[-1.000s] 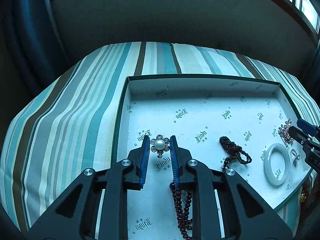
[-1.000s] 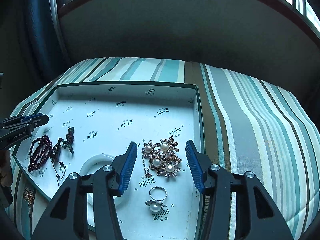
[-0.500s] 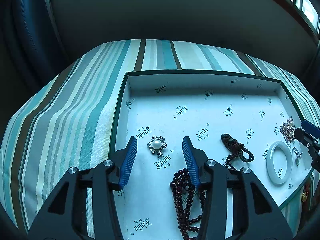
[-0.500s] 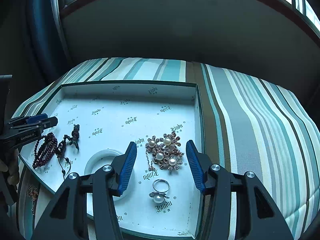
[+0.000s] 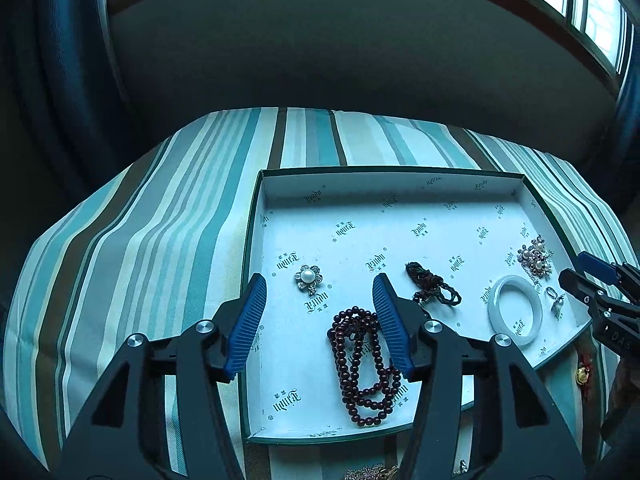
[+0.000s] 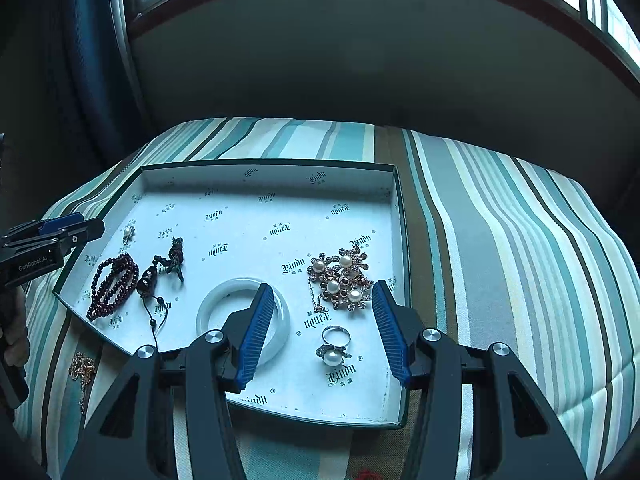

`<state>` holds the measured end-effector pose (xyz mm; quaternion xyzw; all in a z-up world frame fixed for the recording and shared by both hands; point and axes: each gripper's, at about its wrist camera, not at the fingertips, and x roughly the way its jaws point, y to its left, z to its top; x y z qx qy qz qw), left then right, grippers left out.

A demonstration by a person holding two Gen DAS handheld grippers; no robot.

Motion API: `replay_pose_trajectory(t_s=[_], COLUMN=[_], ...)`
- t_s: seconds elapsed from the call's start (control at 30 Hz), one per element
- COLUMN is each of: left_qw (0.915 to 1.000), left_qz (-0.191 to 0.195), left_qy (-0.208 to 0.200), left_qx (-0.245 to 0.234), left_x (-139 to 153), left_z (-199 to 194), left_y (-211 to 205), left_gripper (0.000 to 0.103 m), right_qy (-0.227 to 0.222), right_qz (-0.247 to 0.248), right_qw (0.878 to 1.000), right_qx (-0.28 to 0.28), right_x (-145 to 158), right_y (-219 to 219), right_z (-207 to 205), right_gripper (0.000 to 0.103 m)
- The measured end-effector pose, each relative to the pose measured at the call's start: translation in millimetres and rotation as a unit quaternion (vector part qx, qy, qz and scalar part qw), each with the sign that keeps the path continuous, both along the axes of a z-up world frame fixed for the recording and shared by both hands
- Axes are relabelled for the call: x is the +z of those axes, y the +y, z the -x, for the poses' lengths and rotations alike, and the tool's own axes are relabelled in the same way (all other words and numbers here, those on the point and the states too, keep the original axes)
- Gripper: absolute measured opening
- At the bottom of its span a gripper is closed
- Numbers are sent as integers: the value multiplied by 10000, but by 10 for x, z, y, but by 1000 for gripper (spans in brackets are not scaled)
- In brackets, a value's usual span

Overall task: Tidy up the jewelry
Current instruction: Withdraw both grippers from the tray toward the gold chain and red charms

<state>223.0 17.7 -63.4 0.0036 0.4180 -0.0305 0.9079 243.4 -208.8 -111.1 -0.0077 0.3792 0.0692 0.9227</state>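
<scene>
Your left gripper (image 5: 318,324) has just let go of the small silver flower brooch with a single pearl (image 5: 308,278): a second ago the blue pads closed around it, and since then the jaws have been opening and the gripper has drawn back and up. Now they stand spread with nothing between them, and the brooch lies free on the floor of the shallow white-lined cardboard tray with dark green walls (image 5: 256,216), near its left wall. The tray sits on a cushion covered in teal, cream and brown stripes (image 5: 160,220).

Your right gripper (image 6: 318,328) is likewise spread and empty, hovering over the tray's near right corner, above the cluster of gold flower brooches with pearls (image 6: 340,280) and the silver ring topped with a pearl (image 6: 334,346). The white jade-like bangle (image 6: 224,300) lies just to their left, partly under one finger.

The step in hand looks like spacing the pieces out. To do it well, keep clear of the dark red bead bracelet (image 5: 362,364) lying just under your left gripper's right finger, and of the dark knotted cord (image 5: 430,290) beyond it; either would snag and drag. More pieces seem to lie on the cushion outside the tray's near edge, a gold chain (image 6: 82,368) among them, so those are probably next.

The tray lining repeats a blackletter logo too ornate to read surely. The left gripper's body reads "GenRobot.AI" in the right wrist view.
</scene>
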Motion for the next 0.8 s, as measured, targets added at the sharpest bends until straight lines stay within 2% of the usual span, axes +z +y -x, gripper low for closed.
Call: replay_pose_trajectory(t_s=[0.23, 0.8], left_qw=[9999, 9991], left_qz=[93, 40], left_qy=[24, 394], left_qx=[-81, -120], left_x=[24, -239], left_z=[351, 938], left_y=[-34, -22], left_gripper=[55, 55], right_qy=[134, 219], right_qz=[19, -253], right_qw=[9999, 9993], right_qx=[10, -156], right_x=[-48, -62], right_y=[49, 78], right_z=[238, 859], right_gripper=[52, 52])
